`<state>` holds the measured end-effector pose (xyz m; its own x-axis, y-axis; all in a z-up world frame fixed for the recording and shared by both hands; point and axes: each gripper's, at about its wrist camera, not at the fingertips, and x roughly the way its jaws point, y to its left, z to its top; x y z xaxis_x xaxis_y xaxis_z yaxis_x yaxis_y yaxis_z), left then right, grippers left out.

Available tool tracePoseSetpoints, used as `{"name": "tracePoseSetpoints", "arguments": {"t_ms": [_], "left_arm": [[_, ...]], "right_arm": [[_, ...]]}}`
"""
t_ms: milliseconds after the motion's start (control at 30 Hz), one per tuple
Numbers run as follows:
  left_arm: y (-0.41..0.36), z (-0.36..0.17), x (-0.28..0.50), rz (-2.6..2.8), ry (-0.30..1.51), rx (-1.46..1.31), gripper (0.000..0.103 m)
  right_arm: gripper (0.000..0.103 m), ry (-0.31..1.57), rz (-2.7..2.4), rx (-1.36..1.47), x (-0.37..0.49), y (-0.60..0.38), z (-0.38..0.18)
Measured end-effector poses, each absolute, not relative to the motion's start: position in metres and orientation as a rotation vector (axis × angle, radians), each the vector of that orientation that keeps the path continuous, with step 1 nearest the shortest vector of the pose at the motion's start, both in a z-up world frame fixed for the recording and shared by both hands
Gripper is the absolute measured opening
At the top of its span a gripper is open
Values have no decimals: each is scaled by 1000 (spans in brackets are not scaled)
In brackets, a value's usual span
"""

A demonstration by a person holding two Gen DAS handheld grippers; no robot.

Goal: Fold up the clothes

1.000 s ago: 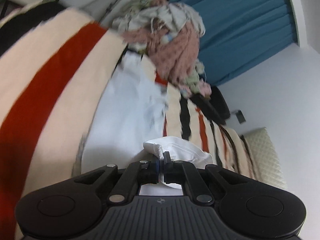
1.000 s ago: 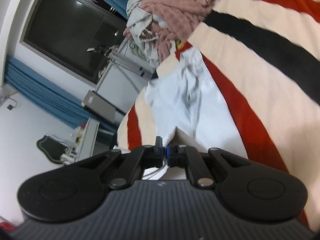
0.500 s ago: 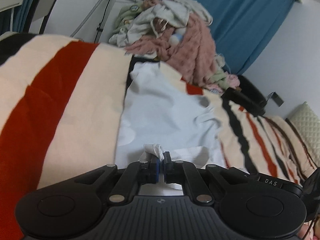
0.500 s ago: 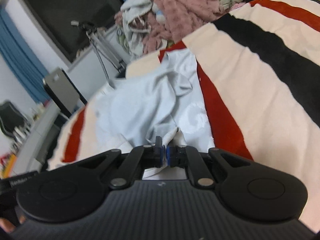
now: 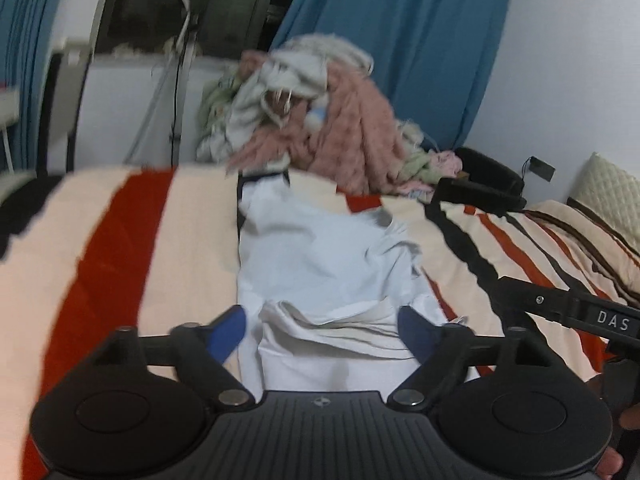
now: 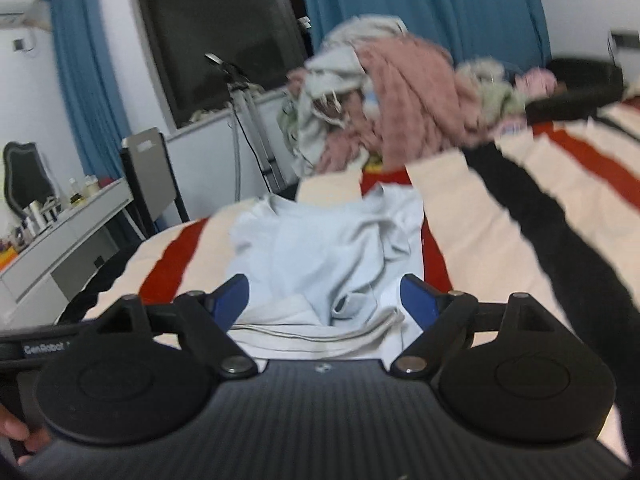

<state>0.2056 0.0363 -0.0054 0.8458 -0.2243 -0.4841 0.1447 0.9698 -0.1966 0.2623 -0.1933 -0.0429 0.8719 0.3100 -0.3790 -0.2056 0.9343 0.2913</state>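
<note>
A pale blue-white shirt (image 5: 320, 256) lies partly folded on the striped bedspread (image 5: 120, 240). It also shows in the right wrist view (image 6: 320, 256), collar at the far end. My left gripper (image 5: 324, 328) is open and empty, its blue pads on either side of the shirt's near folded hem. My right gripper (image 6: 324, 296) is open and empty over the same near edge. Part of the right gripper's body (image 5: 568, 308) shows at the right of the left wrist view.
A heap of unfolded clothes (image 5: 320, 120) with a pink knit sits at the far end of the bed, also in the right wrist view (image 6: 392, 108). A black object (image 5: 480, 188) and a pillow (image 5: 608, 192) lie right. A white desk (image 6: 60, 240) stands left.
Both grippers have opened and let go of the shirt's hem, which now lies folded on the bed. Both views have levelled out and pulled back a little.
</note>
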Motion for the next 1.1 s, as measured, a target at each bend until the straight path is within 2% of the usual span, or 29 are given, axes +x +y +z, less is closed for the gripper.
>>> {"name": "tracePoseSetpoints", "arguments": {"t_ms": [200, 567, 1067, 1100], "left_arm": [[32, 19, 143, -136, 436, -112, 102], [34, 27, 58, -95, 373, -67, 103], [28, 12, 63, -79, 425, -51, 103], [28, 11, 63, -79, 431, -55, 103]], "right_arm": [[84, 380, 244, 214, 208, -190, -27], [84, 345, 226, 205, 138, -185, -27], [84, 367, 214, 184, 144, -180, -38], [72, 362, 219, 177, 144, -179, -38]]}}
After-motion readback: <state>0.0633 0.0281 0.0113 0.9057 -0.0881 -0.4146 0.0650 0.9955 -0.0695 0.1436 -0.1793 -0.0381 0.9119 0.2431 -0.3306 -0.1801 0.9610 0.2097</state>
